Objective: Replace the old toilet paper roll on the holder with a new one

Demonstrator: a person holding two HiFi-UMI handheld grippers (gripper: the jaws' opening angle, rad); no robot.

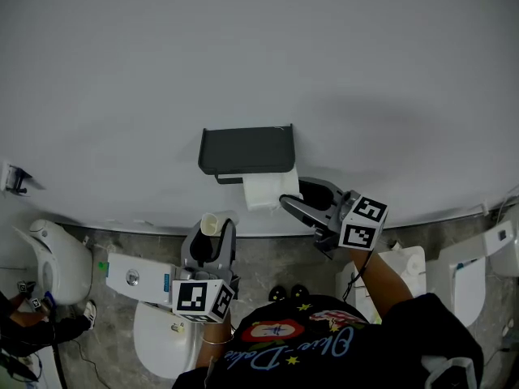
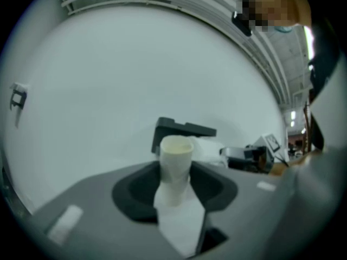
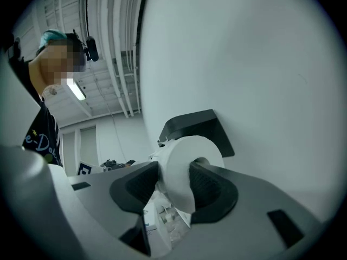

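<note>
Right fingers [image 3: 212, 187] around new roll [image 3: 181, 169] (snug)

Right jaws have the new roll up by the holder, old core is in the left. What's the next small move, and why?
Probably ease the right gripper sideways to thread the new roll onto the black holder. The roll sits clamped between its jaws just under the holder, and the left gripper holds the old core clear below.

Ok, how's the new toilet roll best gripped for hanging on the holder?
Probably across its flat ends, coming from the room side, as the right gripper has the new roll: the ends are parallel, and fingers kept short of the core hole leave it free for the holder.
</note>
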